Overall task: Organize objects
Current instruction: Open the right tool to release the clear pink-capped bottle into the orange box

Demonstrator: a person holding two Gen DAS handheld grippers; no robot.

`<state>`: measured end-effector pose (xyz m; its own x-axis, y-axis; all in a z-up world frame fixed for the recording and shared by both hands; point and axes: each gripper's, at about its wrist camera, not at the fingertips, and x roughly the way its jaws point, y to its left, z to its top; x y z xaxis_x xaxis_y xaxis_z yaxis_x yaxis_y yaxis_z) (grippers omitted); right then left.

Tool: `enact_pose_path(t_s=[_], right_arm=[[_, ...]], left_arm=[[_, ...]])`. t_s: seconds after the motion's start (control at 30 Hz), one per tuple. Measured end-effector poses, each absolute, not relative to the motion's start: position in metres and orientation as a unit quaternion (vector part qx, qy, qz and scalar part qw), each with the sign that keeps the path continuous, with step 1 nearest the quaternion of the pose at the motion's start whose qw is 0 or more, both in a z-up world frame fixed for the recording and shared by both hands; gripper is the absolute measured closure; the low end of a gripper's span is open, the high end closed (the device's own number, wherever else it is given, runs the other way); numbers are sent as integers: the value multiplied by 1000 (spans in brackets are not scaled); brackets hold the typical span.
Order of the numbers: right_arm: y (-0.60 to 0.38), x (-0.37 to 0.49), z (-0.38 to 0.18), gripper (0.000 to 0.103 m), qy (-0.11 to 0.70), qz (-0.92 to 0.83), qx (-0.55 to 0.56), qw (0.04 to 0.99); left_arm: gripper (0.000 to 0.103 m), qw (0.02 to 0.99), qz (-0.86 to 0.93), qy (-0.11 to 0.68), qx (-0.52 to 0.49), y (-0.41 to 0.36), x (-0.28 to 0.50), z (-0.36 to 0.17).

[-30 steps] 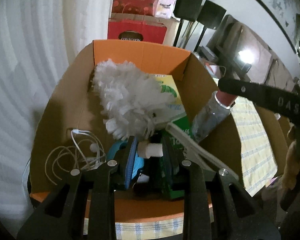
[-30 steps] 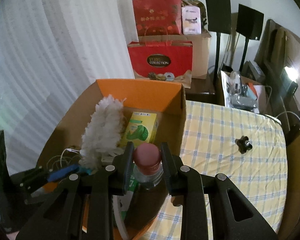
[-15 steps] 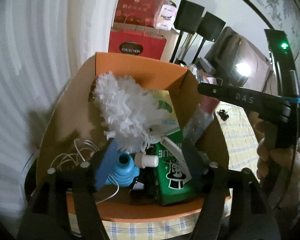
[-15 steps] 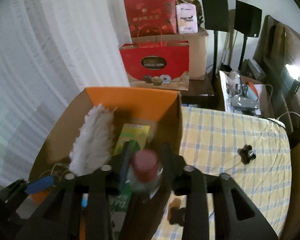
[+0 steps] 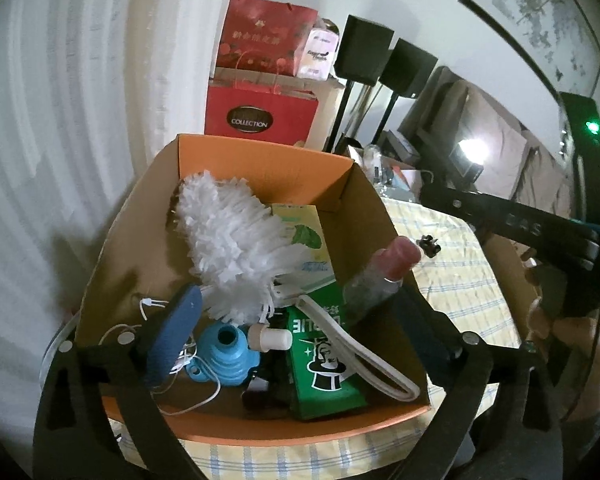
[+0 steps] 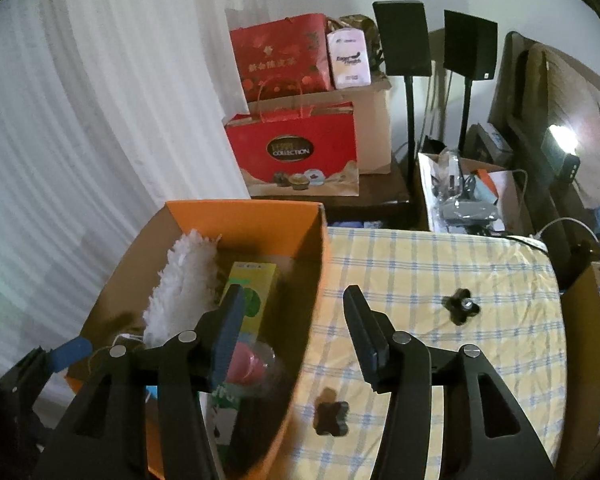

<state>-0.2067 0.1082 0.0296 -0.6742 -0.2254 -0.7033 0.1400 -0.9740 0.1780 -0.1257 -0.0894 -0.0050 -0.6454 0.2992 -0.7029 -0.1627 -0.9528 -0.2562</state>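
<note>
Both grippers have let go since a second ago: right gripper [image 6: 296, 324] released the pink-capped bottle [image 5: 374, 278], left gripper [image 5: 296, 332] released the duster handle, and both pulled back. Jaws on each now stand wide apart, empty.

Bottle leans against the right wall of the orange cardboard box [image 5: 260, 158], cap up, centre-right in the left wrist view. Box also holds the white fluffy duster [image 5: 236, 248] across the middle, a yellow-green carton [image 5: 306, 236] behind it, a green carton with a top-hat logo [image 5: 324, 364] at the front, a blue funnel-like piece [image 5: 226, 354] and a white cable [image 5: 160, 308] at lower left.

Two black star knobs, one [image 6: 461, 306] at centre right and one [image 6: 332, 417] at lower centre of the right wrist view, sit loose on the checked tablecloth [image 6: 440, 264]; likely next. Suggest the right gripper straddles the nearer knob squarely across its lobes and clears the box wall before lowering.
</note>
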Motion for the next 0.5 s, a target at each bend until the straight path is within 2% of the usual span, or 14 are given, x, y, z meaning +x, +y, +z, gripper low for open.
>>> enact_pose_path(t_s=[0.27,0.3,0.37,0.4,0.5], right_arm=[[125,-180,36,49,-44,-918,383,97],[126,-177,36,48,-42,-918,382,95],[129,-170,37,36,-37,-920,379,93],[131,-168,36,33,-35,-920,378,92],[135,-159,33,31,-29,-921,379,91]], left_arm=[[0,137,901,-88,-402,-82,-120,-6],[0,138,901,-88,-402,-81,-119,-6],[0,143,901,-88,-400,-78,-116,-5],[0,147,901,-86,-399,-76,-114,-5],[0,148,901,-85,-398,-73,-114,-4]])
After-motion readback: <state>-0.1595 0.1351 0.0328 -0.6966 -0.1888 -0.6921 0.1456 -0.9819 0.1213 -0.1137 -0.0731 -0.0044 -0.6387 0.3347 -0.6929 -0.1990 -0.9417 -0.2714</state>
